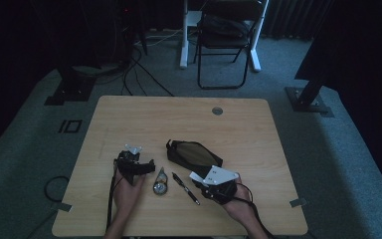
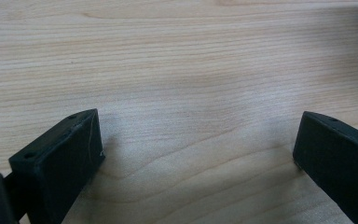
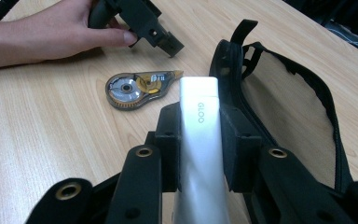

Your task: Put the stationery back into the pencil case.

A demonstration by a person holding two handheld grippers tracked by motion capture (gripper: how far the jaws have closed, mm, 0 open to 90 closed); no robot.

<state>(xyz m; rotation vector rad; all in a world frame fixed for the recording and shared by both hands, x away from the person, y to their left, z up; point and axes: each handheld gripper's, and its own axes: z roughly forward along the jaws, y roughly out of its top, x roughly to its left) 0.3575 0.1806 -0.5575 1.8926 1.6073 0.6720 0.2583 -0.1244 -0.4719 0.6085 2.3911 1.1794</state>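
My right gripper (image 3: 199, 116) is shut on a white glue stick (image 3: 200, 140) marked GLOO, which stands between the pads and points toward a black pencil pouch (image 3: 289, 93). The pouch (image 1: 195, 154) lies open mid-table, showing a tan lining. In the high view my right gripper (image 1: 200, 178) hovers at the pouch's near end. A correction tape roller (image 3: 137, 88) lies flat to its left. My left gripper (image 2: 196, 140) stands open over bare wood, with nothing between its pads. A hand holds that left gripper (image 1: 146, 167) just left of the tape roller (image 1: 159, 182).
A black pen (image 1: 185, 188) lies slanted between the tape roller and my right gripper. The wooden table (image 1: 144, 114) has a round cable hole (image 1: 217, 110) near its far edge. A folding chair (image 1: 227, 40) stands on the carpet beyond the table.
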